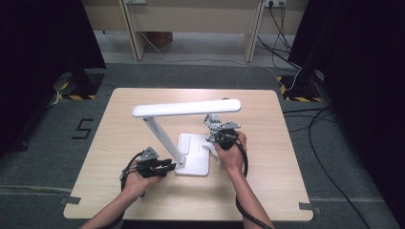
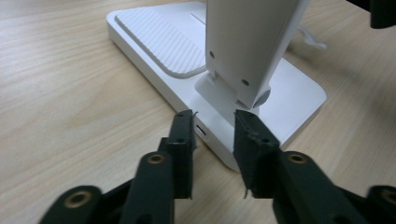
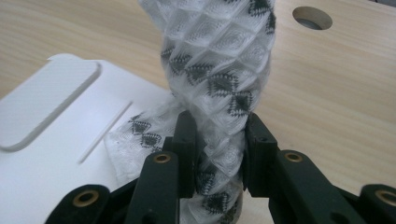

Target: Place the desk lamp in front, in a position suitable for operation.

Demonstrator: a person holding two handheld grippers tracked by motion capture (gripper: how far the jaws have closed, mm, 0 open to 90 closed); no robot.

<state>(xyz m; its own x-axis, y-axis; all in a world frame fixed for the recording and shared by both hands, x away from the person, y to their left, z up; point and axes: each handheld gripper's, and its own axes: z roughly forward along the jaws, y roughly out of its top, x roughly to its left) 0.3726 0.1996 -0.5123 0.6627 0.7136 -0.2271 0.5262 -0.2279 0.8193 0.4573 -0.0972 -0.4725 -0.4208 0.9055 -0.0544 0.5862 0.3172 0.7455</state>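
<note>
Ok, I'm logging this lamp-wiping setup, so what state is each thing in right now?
Desk lamp: upright, arm raised, head level, unlit.
Lamp base: flat on the table.
Cloth: bunched, clamped, its lower edge trailing on the base.
Left claw: open, jaws either side of the base's hinge corner.
Right claw: shut on the cloth.

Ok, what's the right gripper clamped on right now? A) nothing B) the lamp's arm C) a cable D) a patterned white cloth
D: in the right gripper view the right gripper pinches a bunched patterned white cloth over the lamp base.
</note>
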